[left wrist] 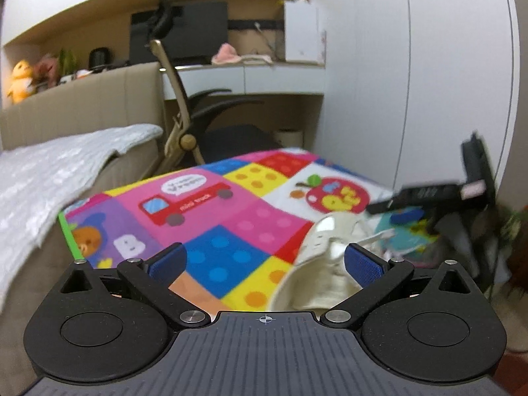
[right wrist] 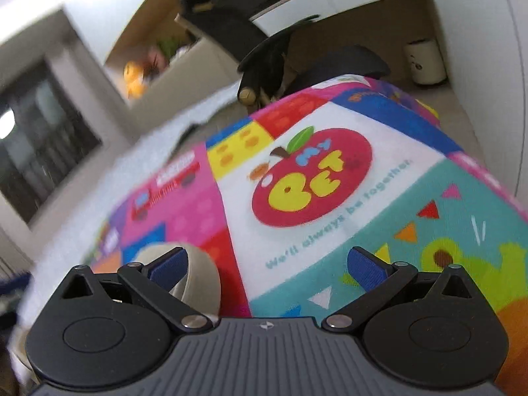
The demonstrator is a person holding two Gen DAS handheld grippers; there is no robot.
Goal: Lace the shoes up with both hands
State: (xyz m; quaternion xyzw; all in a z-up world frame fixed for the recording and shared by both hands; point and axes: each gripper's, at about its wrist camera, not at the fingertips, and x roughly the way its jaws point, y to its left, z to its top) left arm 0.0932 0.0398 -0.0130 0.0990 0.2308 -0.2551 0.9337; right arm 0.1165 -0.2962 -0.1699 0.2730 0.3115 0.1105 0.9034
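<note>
In the left wrist view the left gripper sits low at 6 o'clock with its two blue-padded fingers spread wide apart and nothing between them. A cream-white shoe lies on the colourful play mat at about 4 o'clock from the frame's centre, its heel opening toward the camera, just beside and partly behind the right-hand finger; whether the pad touches it cannot be told. A pale lace trails off the shoe toward 3 o'clock. The right gripper shows blurred at 3 o'clock above the mat, beyond the shoe. At 12 o'clock stands an office chair before a desk with a dark monitor, and a grey blanket lies at 9 o'clock. In the right wrist view the right gripper is likewise released, fingers wide and empty, tilted over the mat with its red apple print at centre. The pale rounded edge of the shoe shows at 7 o'clock, behind the left-hand finger. A small white bin stands on the floor at 1 o'clock.
</note>
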